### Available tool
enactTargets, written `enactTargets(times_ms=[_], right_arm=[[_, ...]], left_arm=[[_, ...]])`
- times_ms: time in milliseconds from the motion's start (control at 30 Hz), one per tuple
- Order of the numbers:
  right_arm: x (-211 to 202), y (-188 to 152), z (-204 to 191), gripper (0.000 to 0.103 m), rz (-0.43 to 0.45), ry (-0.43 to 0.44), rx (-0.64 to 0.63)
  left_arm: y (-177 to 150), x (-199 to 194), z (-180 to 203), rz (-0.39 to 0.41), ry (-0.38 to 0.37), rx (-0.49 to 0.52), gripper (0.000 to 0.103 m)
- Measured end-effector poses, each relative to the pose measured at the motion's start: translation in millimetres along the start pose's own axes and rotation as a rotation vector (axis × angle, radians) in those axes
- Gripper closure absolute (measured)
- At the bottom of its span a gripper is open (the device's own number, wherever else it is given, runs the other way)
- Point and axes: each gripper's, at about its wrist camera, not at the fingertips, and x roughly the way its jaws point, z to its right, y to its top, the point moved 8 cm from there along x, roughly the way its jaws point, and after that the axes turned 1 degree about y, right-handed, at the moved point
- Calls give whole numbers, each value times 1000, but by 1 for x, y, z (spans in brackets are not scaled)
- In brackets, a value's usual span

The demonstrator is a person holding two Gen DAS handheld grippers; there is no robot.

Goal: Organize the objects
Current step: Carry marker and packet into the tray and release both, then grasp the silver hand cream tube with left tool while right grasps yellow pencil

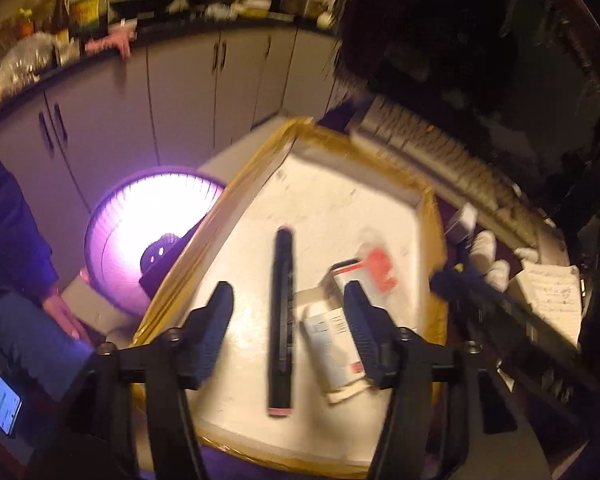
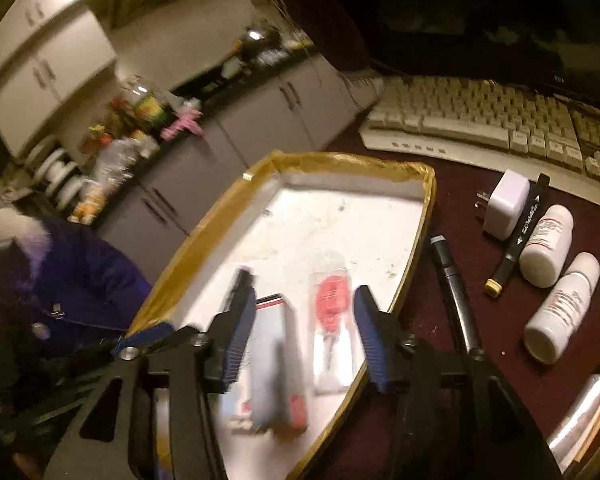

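Observation:
A white tray with a tan taped rim holds a black marker, a white box and a clear packet with a red item. My left gripper is open and empty, just above the tray, with the marker lying between its fingers. My right gripper is open and empty above the box and the packet.
On the dark red desk right of the tray lie a black pen, a yellow-tipped marker, a white charger, two white bottles and a silver tube. A beige keyboard lies behind. A glowing heater stands at left.

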Motion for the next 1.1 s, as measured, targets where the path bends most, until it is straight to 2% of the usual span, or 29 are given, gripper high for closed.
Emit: enactTargets(times_ms=[67, 167, 300, 433, 500, 567, 633, 700, 733, 867, 967, 1100], right_arm=[[-20, -10, 2, 52, 18, 19, 9], [-45, -29, 14, 52, 25, 18, 28], [-85, -58, 61, 52, 57, -93, 126], [-121, -70, 104, 52, 106, -210, 193], [-127, -76, 126, 54, 94, -256, 246], [-124, -81, 144, 60, 61, -261, 293], [-118, -85, 157, 73, 29, -305, 316], [-112, -88, 163, 78, 5, -343, 323], [-111, -85, 164, 84, 13, -373, 314], [-106, -76, 172, 86, 6, -452, 303], [-101, -72, 168, 86, -22, -519, 234], [-114, -79, 164, 98, -22, -591, 160]], left_arm=[[-1, -10, 18, 32, -45, 42, 42], [-8, -15, 50, 22, -125, 119, 41], [-23, -7, 96, -54, -233, 186, 41], [-39, -4, 136, -89, -275, 259, 41], [-44, -5, 148, -95, -283, 285, 41], [-48, -3, 154, -104, -276, 302, 41], [-51, -2, 156, -111, -266, 308, 41], [-52, 0, 154, -119, -248, 304, 41], [-52, 1, 153, -122, -247, 300, 41], [-54, 3, 154, -128, -257, 288, 41], [-58, 2, 163, -141, -266, 311, 41], [-60, 6, 180, -148, -288, 359, 41]])
